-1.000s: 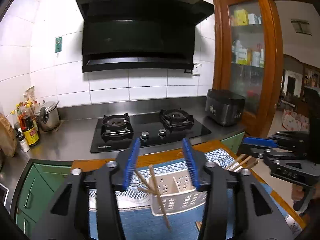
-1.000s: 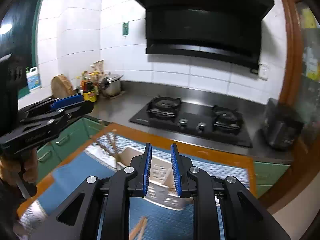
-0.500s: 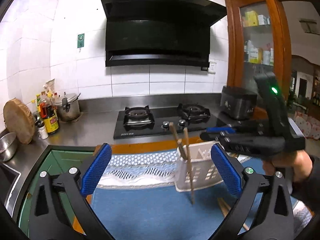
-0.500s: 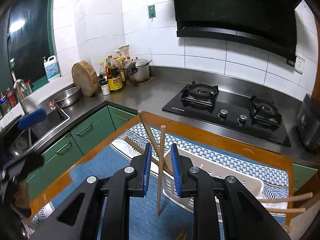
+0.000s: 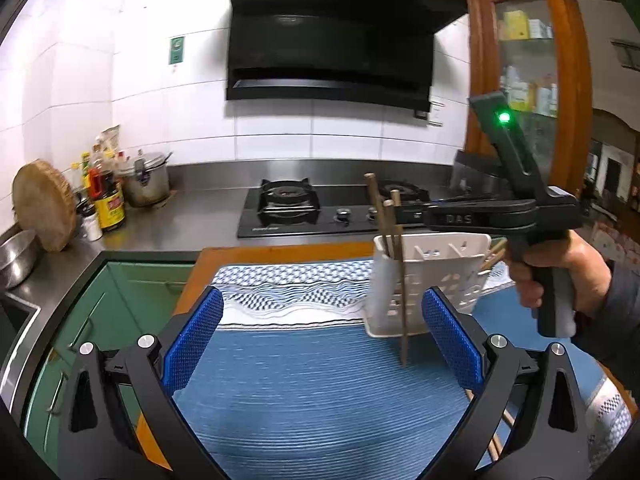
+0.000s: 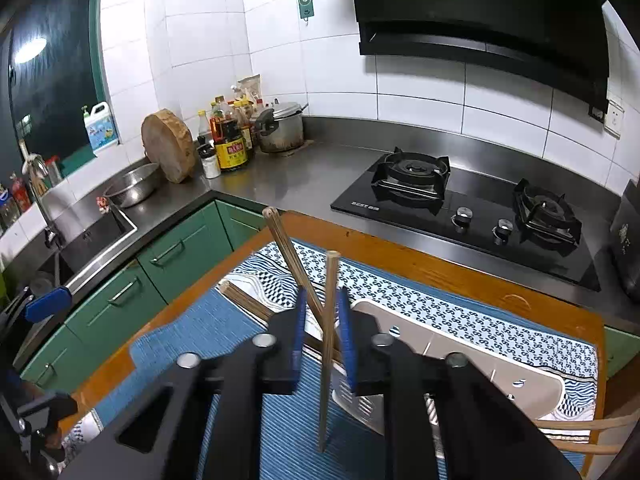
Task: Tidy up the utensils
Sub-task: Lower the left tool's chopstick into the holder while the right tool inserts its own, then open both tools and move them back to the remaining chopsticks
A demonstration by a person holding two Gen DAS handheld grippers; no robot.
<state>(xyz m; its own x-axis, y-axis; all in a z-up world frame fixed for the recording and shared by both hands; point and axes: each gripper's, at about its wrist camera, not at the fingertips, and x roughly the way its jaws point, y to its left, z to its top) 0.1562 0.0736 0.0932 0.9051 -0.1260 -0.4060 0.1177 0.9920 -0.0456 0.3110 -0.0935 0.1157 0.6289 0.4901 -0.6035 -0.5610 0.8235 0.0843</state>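
My right gripper [image 6: 323, 336] is shut on one wooden chopstick [image 6: 327, 352], which hangs upright with its tip just above the blue mat [image 6: 188, 336]. The left wrist view shows the same right gripper [image 5: 400, 216] holding that chopstick [image 5: 402, 312] in front of the left end of the white utensil caddy [image 5: 432, 280]. Another chopstick [image 6: 288, 256] leans out of the caddy [image 6: 460, 360]. My left gripper [image 5: 324, 340] stands wide open over the mat, left of the caddy, with nothing between its pads. Its blue pad [image 6: 48, 304] shows at the far left.
More chopsticks [image 5: 496, 436] lie on the mat at the lower right, and several stick out of the caddy's far end [image 6: 580, 428]. Behind the wooden table [image 5: 280, 250] are a black hob [image 5: 288, 208], a pot [image 6: 282, 128], bottles, a chopping block and a sink [image 6: 88, 232].
My left gripper opened wide, let go of the chopsticks and drew back to the left. My right gripper closed on one upright chopstick beside the caddy. Both hands sank toward the table.
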